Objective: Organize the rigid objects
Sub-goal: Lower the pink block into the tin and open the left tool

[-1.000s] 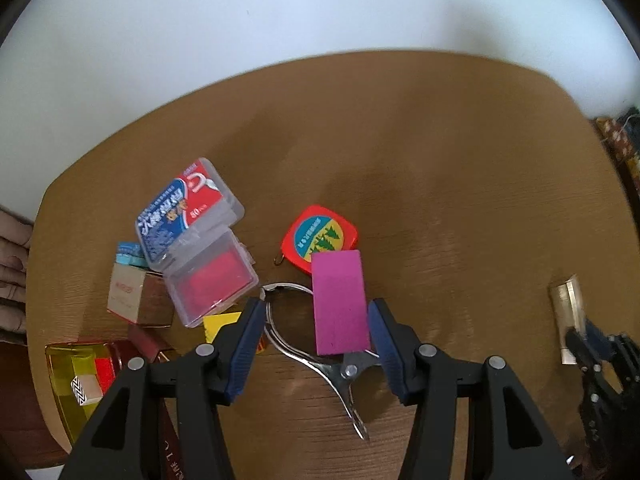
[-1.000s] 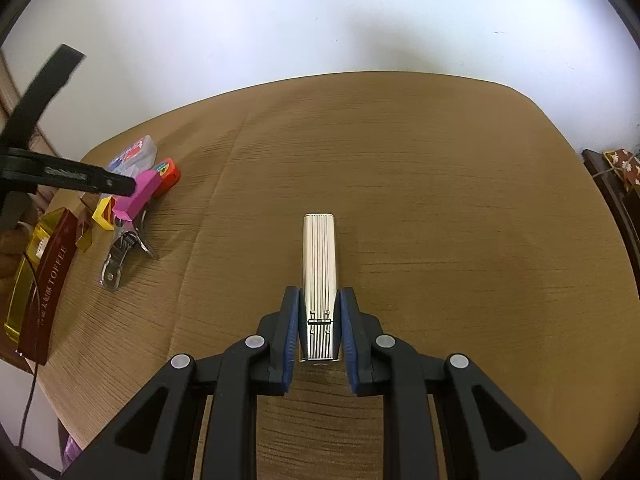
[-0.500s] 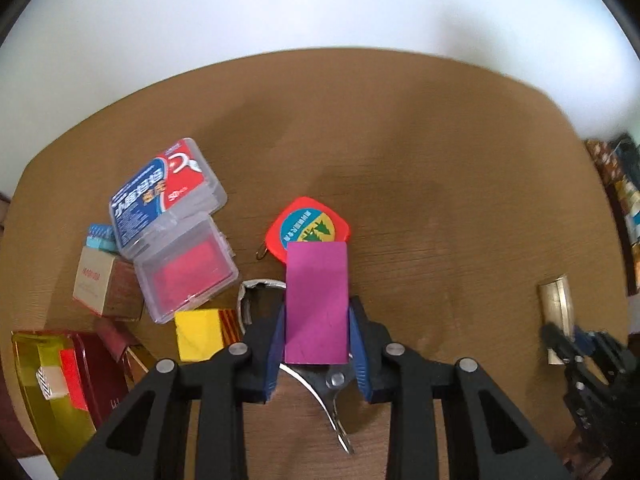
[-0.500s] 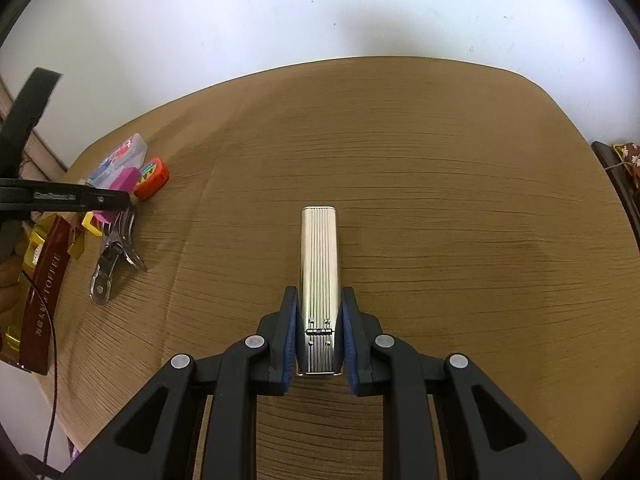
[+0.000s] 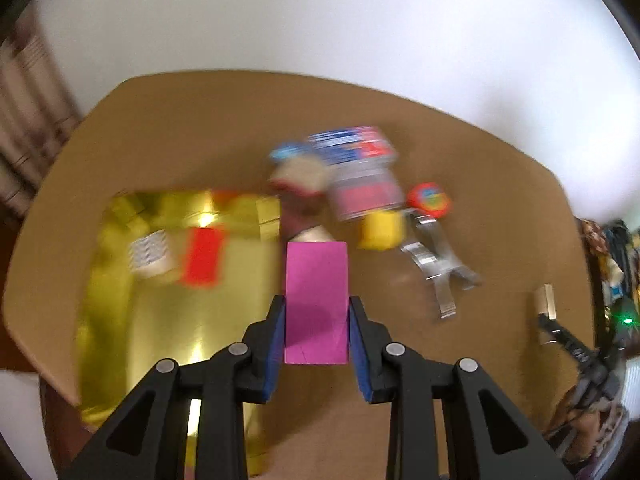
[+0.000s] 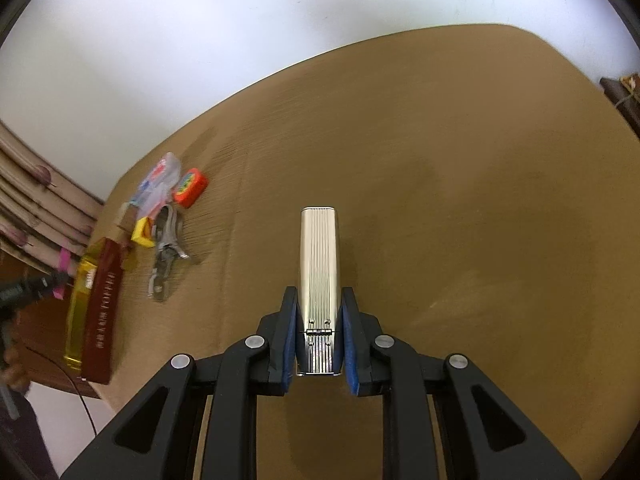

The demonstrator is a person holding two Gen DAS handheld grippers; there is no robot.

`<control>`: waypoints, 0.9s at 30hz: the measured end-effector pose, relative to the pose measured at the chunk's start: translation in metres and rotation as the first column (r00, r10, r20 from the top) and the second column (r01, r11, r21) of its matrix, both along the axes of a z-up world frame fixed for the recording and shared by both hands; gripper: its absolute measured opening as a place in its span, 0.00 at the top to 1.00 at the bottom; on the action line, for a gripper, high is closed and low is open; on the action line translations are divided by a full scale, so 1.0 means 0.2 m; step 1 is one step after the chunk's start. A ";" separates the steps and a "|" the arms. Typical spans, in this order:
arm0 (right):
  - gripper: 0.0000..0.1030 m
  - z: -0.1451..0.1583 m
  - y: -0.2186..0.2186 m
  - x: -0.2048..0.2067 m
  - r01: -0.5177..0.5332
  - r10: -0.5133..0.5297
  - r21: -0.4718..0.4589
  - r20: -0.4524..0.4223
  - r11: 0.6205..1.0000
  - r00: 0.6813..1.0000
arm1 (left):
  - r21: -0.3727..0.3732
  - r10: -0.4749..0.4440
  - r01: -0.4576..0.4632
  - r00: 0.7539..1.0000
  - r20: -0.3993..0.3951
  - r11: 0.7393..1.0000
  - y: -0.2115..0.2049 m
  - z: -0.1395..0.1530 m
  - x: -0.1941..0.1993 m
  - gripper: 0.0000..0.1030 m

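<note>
Left tongs (image 5: 316,344) clamped on smooth magenta block (image 5: 316,300), right tongs (image 6: 319,340) clamped on ribbed metal case (image 6: 319,276)

A brown wood-grain table (image 6: 460,168) with rounded corners stands against a plain white wall (image 6: 248,20) — striped, floral-patterned fabric (image 6: 28,184) hangs at its left edge, under soft, even light.
</note>
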State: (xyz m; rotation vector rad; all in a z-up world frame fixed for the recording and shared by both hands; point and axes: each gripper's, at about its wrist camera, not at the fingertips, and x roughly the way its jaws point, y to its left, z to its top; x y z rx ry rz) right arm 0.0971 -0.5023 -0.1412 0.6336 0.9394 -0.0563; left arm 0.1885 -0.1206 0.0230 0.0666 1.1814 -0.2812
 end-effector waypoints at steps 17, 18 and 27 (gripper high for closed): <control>0.82 0.14 0.18 0.02 -0.041 0.038 0.085 0.038 0.996 0.999 | 0.162 0.230 -0.220 0.972 -0.045 0.962 0.58 -0.40 0.20 0.71; 0.82 0.15 0.19 0.02 -0.044 0.040 0.087 0.041 0.995 0.998 | 0.162 0.229 -0.219 0.973 -0.043 0.962 0.58 -0.41 0.22 0.71; 0.82 0.20 0.24 0.04 -0.070 0.065 0.098 0.048 0.993 0.997 | 0.171 0.227 -0.220 0.974 -0.024 0.961 0.55 -0.46 0.34 0.71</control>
